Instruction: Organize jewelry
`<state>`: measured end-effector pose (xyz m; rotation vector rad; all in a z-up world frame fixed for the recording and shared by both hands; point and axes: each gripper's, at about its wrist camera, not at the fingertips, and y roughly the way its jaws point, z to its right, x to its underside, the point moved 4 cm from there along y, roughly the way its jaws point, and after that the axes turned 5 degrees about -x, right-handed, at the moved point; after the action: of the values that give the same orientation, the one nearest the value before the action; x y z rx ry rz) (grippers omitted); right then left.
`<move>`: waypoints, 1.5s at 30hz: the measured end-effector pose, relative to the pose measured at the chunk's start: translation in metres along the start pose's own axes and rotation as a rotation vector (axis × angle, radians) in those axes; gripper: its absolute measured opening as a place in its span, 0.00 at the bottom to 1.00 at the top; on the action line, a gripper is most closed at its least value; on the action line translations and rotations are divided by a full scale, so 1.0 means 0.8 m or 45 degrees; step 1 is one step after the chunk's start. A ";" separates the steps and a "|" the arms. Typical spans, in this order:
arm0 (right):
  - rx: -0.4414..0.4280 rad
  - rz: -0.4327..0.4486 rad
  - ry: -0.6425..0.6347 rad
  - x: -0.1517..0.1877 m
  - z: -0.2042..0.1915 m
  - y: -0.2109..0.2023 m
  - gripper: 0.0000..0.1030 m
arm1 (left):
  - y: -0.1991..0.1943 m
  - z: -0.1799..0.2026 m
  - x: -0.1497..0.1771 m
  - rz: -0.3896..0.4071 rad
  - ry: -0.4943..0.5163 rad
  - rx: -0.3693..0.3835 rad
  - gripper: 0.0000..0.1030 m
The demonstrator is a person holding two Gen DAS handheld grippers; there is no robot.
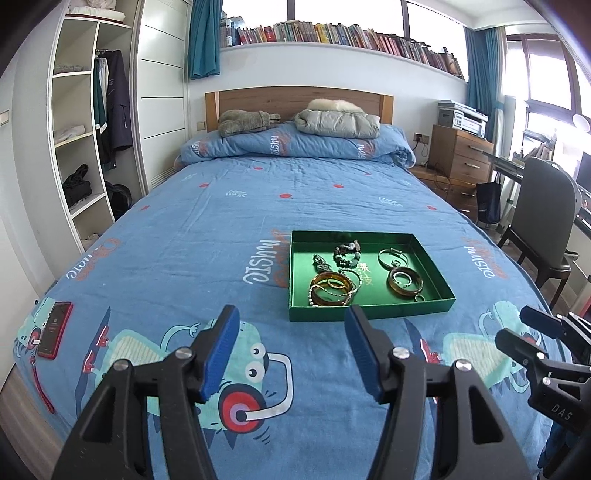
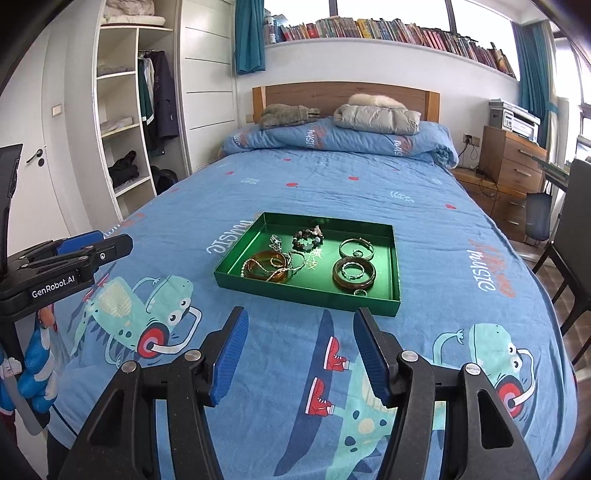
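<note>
We hold the left gripper (image 1: pixel 291 317) and right gripper (image 2: pixel 299 319) with jaws apart, empty, over the bed (image 1: pixel 221 206); the green tray (image 1: pixel 369 312) of bangles (image 1: pixel 330 291) lies at 12 o'clock.

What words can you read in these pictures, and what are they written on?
"GenRobot.AI": on the left gripper, seen from the right wrist.
"DAS": on the right gripper, seen from the left wrist.
"music": printed repeatedly on the blue bedsheet, upside down from here.
Gold characters on the green tray floor: too small to read.
Book spines and the red phone screen: too blurred.
</note>
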<state>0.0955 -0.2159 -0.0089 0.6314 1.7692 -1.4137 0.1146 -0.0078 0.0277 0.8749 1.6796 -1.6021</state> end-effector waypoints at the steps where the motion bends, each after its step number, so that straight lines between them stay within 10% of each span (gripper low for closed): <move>1: 0.003 0.001 0.002 0.003 0.000 -0.003 0.57 | -0.003 -0.002 0.002 0.001 0.001 -0.004 0.56; 45: 0.032 -0.031 0.054 0.054 0.022 -0.012 0.63 | -0.008 -0.015 0.046 -0.006 0.055 -0.032 0.56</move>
<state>0.0678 -0.2387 -0.0401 0.6597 1.8004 -1.4510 0.0883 0.0053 0.0021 0.8992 1.7293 -1.5724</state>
